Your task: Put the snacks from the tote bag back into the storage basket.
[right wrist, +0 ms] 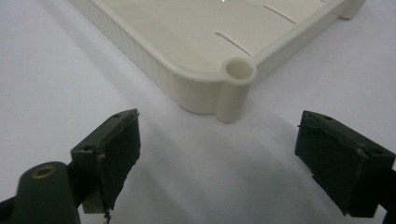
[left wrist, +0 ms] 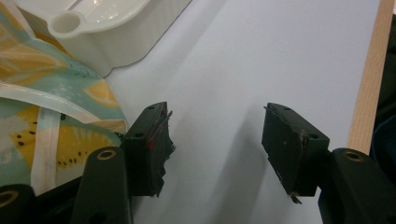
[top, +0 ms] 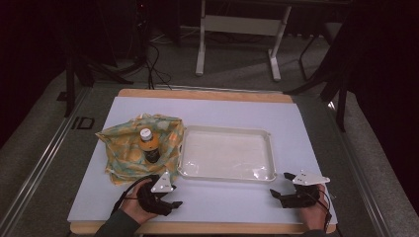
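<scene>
Left gripper (top: 174,203): held low over the near left part of the white table mat (top: 222,113), hand wrapped round its body, jaws pointing toward the centre. In the left gripper view the jaws stand wide apart with bare mat between them. The fruit-print cloth bag (top: 126,148) lies just beside the left jaw; whether they touch cannot be told. A brown bottle with a white cap (top: 147,144) stands upright in the bag.

Right gripper (top: 279,185): held low at the near right corner of the mat, jaws pointing left toward the tray. In the right gripper view the jaws are likewise spread wide with nothing between them, aimed at the near corner of the white plastic tray (top: 267,174), which lies apart from both pads.

The tray sits mid-mat, its left rim touching or just beside the bag. Open mat runs between the two grippers along the near edge. The wooden table edge (top: 207,227) lies just behind both hands.
</scene>
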Action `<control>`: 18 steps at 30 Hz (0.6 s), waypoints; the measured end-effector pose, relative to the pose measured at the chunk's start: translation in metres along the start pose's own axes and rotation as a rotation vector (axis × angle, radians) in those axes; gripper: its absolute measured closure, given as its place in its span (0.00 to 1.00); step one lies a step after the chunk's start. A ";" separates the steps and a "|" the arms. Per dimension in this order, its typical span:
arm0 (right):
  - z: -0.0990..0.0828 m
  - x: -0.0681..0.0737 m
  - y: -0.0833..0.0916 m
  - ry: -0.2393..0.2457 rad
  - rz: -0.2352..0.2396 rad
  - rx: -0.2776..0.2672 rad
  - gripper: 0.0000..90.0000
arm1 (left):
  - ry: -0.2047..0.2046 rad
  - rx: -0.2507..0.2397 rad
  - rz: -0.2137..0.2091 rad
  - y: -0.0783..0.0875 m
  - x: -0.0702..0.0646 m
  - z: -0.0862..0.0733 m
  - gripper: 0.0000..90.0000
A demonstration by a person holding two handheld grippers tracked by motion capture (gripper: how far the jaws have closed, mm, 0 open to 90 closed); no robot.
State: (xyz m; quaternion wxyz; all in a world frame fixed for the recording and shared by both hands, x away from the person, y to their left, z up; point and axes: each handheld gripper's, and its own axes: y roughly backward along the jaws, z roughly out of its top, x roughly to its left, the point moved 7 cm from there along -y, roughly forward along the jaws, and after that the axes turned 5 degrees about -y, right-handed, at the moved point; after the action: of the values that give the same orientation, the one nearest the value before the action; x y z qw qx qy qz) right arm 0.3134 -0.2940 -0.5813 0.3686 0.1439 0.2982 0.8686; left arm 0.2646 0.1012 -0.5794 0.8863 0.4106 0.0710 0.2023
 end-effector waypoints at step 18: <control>0.000 0.000 0.001 -0.002 0.000 -0.011 0.16 | -0.019 0.041 -0.023 0.001 -0.001 0.003 0.48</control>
State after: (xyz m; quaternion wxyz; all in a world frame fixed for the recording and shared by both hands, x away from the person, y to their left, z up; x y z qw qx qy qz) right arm 0.3132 -0.2949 -0.5804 0.3698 0.1428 0.2928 0.8701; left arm 0.2646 0.0996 -0.5768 0.8807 0.4295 0.0714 0.1866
